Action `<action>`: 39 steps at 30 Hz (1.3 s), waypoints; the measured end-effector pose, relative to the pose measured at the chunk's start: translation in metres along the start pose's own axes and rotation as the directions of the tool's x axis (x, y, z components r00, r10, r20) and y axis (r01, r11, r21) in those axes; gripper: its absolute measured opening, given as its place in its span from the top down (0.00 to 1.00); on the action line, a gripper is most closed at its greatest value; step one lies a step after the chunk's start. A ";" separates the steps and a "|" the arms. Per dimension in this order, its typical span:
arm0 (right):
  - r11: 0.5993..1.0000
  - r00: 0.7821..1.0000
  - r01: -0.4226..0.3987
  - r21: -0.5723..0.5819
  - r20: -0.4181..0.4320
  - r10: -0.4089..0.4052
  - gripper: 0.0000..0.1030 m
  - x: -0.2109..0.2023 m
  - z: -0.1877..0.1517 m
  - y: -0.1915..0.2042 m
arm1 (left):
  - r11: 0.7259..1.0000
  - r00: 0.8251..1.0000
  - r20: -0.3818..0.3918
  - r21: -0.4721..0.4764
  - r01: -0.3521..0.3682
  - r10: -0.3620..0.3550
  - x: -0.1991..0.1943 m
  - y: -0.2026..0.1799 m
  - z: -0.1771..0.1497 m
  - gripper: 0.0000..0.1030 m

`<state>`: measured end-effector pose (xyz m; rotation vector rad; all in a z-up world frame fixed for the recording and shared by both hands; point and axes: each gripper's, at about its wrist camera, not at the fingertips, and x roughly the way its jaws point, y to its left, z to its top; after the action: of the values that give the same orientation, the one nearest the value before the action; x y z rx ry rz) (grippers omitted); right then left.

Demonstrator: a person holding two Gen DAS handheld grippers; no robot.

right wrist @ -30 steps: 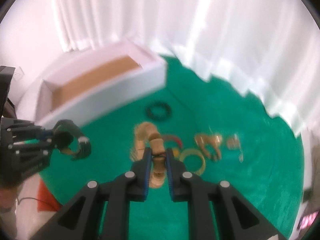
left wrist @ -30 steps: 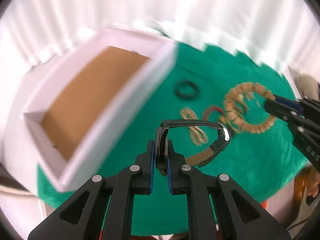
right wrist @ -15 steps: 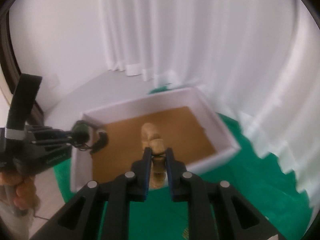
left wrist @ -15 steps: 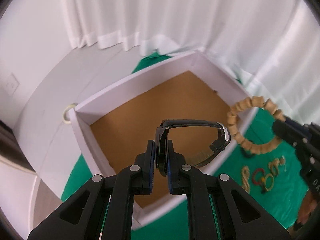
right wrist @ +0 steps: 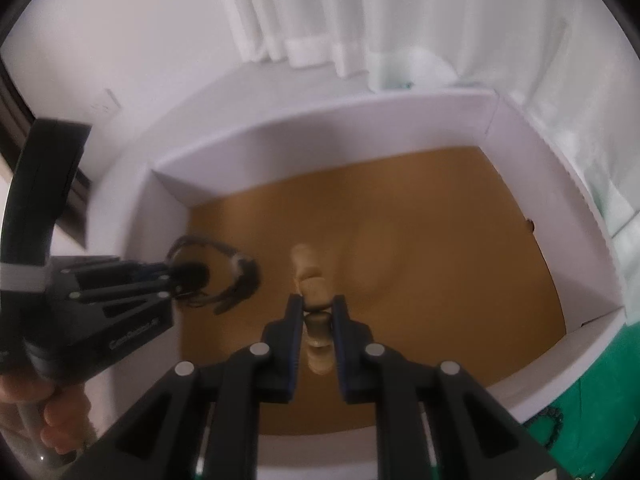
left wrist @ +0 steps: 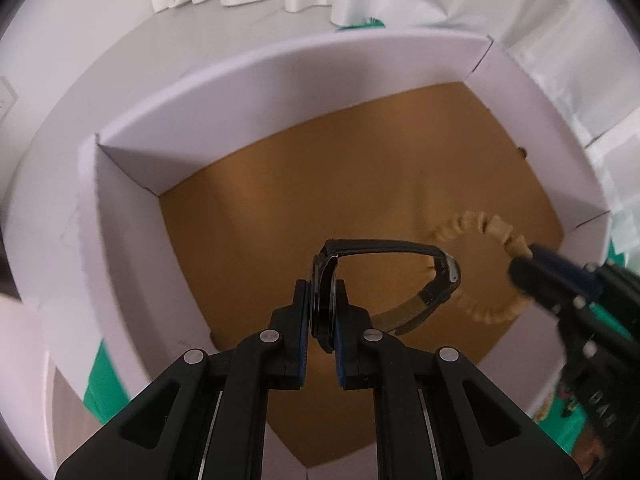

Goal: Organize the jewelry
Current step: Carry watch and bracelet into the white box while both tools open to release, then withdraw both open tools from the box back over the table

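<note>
White box (left wrist: 280, 80) with brown cardboard floor filling both views, on green cloth (right wrist: 592, 380) (only slivers visible at box edges). White curtain (right wrist: 320, 8) behind. Left gripper (left wrist: 324, 308) clamped tight on black wristwatch (left wrist: 444, 276) by its case, strap loop hanging over box interior. Right gripper (right wrist: 317, 312) pinched on wooden bead bracelet (right wrist: 312, 268), also over box floor, to the right of the watch. Dark bead bracelet (right wrist: 554, 420) left on cloth outside box.
</note>
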<state>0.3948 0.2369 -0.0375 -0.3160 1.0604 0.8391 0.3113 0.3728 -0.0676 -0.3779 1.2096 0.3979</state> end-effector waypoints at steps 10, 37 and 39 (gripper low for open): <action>0.995 0.993 0.093 0.047 0.063 -0.096 0.48 -0.023 -0.006 -0.020 | 0.998 0.988 0.150 0.043 -0.049 0.042 -0.027 -0.015 -0.014 0.22; 0.883 0.893 0.345 0.319 0.178 -0.414 0.34 -0.253 -0.263 -0.110 | 0.898 0.908 0.328 0.426 0.104 -0.261 -0.118 -0.217 -0.219 0.02; 0.864 0.883 0.364 0.348 0.166 -0.439 0.34 -0.259 -0.284 -0.117 | 0.890 0.911 0.310 0.440 0.116 -0.272 -0.110 -0.229 -0.232 0.02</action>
<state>0.2420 -0.1280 0.0320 -0.1573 0.8381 0.3132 0.1996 0.0504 -0.0193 -0.0499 0.8476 0.0213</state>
